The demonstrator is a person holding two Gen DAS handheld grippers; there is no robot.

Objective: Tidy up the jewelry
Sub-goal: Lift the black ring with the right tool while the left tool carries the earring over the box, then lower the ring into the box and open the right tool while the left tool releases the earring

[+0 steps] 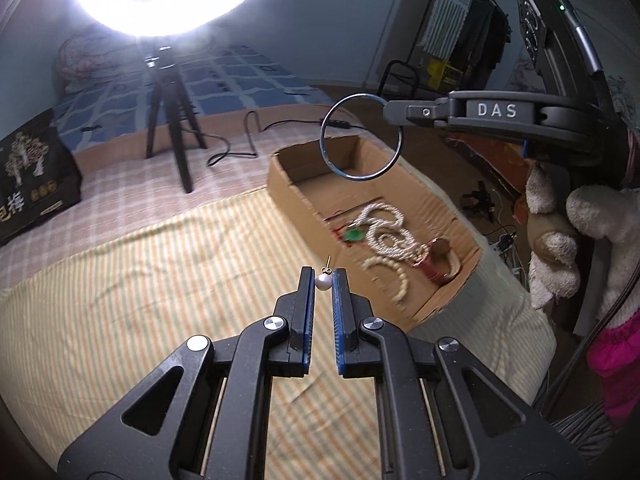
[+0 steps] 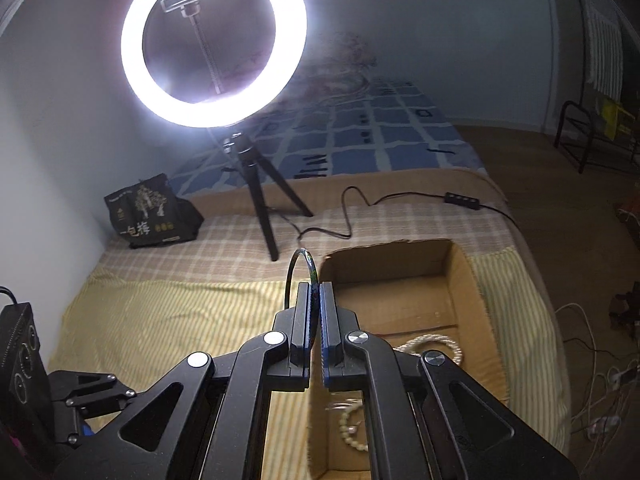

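Observation:
My left gripper (image 1: 323,280) is shut on a pearl earring (image 1: 323,281) with a gold post, held above the striped cloth just left of the cardboard box (image 1: 288,184). My right gripper (image 2: 316,292) is shut on a thin metal bangle (image 2: 301,276); in the left wrist view the bangle (image 1: 360,138) hangs in the air over the box's far end, held by the right gripper (image 1: 390,114). Inside the box lie a white bead necklace (image 1: 390,232), a green pendant (image 1: 354,235), a cream bead bracelet (image 1: 394,276) and a red bracelet (image 1: 438,268).
A ring light on a tripod (image 2: 260,208) stands behind the box with its cable and switch (image 2: 462,201). A black bag (image 2: 154,212) lies at the back left. The yellow striped cloth (image 1: 140,280) covers the bed. Stuffed toys (image 1: 560,240) sit at the right.

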